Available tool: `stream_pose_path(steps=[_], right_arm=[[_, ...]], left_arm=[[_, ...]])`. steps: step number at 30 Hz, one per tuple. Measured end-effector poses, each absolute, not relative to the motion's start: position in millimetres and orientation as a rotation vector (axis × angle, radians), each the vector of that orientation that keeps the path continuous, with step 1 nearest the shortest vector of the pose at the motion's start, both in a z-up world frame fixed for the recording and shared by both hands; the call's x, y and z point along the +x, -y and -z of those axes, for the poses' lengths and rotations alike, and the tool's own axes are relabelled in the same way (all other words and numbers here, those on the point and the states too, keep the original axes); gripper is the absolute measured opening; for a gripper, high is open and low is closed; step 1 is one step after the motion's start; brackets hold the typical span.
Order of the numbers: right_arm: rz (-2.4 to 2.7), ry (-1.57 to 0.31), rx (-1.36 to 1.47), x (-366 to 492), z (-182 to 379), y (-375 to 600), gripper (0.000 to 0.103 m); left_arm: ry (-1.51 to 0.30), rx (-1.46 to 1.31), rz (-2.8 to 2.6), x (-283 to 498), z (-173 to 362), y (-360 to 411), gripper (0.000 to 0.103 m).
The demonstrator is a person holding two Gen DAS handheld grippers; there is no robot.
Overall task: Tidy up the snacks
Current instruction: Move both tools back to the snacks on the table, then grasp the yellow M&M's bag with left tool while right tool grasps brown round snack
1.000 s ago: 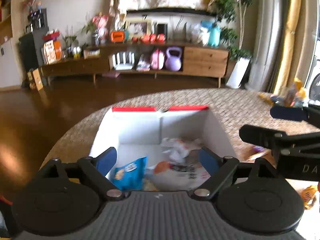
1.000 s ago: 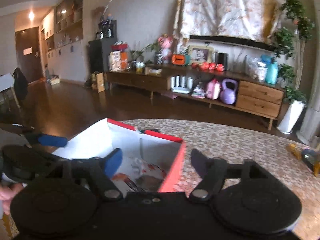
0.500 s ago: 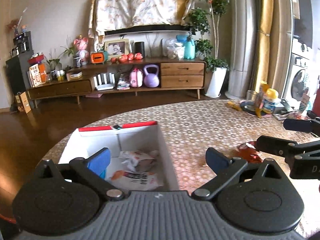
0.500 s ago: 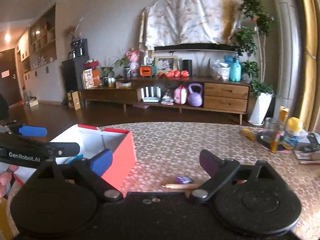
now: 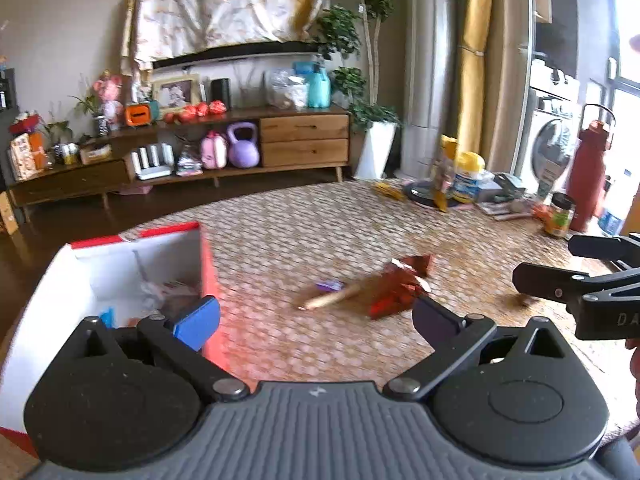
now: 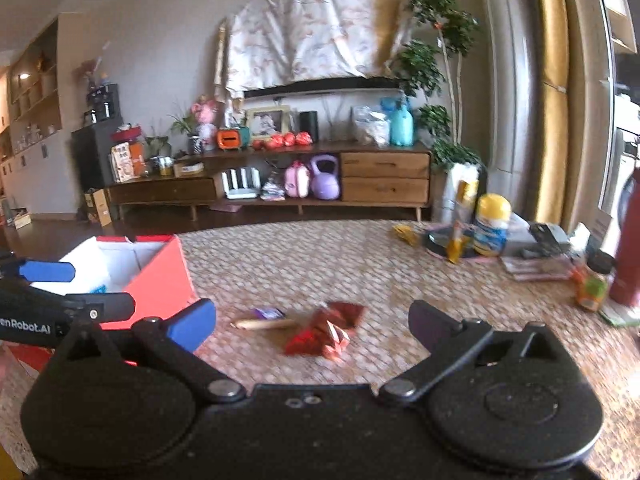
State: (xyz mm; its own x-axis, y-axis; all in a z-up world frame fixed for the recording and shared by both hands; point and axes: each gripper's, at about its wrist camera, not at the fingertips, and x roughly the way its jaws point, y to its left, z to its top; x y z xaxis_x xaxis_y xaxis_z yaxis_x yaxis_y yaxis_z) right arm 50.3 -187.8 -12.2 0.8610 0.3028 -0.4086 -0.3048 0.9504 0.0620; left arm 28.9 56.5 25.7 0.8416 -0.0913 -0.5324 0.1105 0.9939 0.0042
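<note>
right gripper (image 6: 312, 322) spread wide, holding nothing | red wrapper (image 6: 326, 330), stick (image 6: 266, 324), purple candy (image 6: 268, 313) loose on table (image 6: 320, 256) | red box (image 6: 160, 276) at left

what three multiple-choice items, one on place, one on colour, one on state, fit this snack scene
1. Where is the red snack wrapper?
A. inside the box
B. on the table, right of the box
C. on the floor

2. What colour is the box outside?
A. red
B. green
C. black

3. How is the right hand-held gripper?
A. shut on the wrapper
B. shut, empty
C. open, empty

Answers:
1 B, it lies on the woven table beside the stick snack.
2 A, its outer wall is red, its inside white.
3 C, its fingers stand wide apart with nothing between them.
</note>
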Motion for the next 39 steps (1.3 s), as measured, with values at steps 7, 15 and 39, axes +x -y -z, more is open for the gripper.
stream_pose_path(steps=[7,15,39], right_arm=[[-0.243,-0.474,0.015,38.3,42.4,222.2,0.103],[-0.171,-0.525,0.046,33.6,73.3,259.2,0.103],[-0.097,-0.569,0.013,85.6,109.7,287.2,0.102]], left_arm=[[-0.583,0.027,0.183,25.1,-3.4,-23.7,0.103],[-0.602,0.047,0.262,29.8,22.4,13.9,0.103],[-0.663,0.124,0.345,76.0,89.7,63.2,0.102]])
